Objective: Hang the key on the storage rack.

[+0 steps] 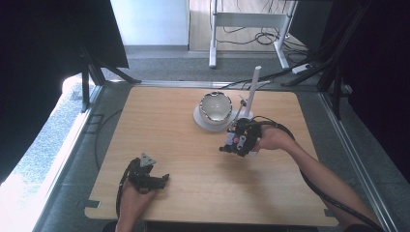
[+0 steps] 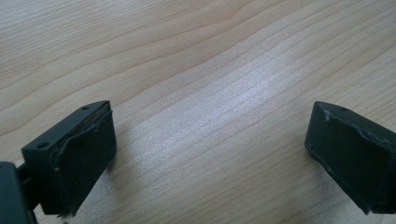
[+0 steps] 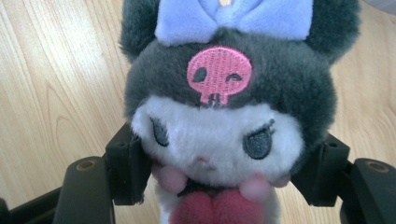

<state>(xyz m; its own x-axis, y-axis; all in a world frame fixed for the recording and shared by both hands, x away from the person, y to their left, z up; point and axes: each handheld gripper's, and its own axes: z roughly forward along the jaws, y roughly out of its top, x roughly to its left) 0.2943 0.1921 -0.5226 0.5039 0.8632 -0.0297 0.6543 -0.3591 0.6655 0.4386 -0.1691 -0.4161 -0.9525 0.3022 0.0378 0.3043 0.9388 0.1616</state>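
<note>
Here the right gripper (image 1: 237, 142) has its jaws clamped on either side of a plush toy (image 3: 224, 116), dark-hooded with a pink skull patch, held over the wooden counter (image 1: 193, 154) just beside the bowl (image 1: 215, 106). That bowl sits on a white plate (image 1: 200, 121); its contents cannot be made out. The left gripper (image 2: 208, 140) rests low near the counter's front edge, jaws spread wide apart.

Two black fingers (image 2: 74, 158) of the left gripper (image 2: 210, 154) spread wide apart, just above the pale wood-grain tabletop (image 2: 210, 70), bare tabletop between them.
</note>
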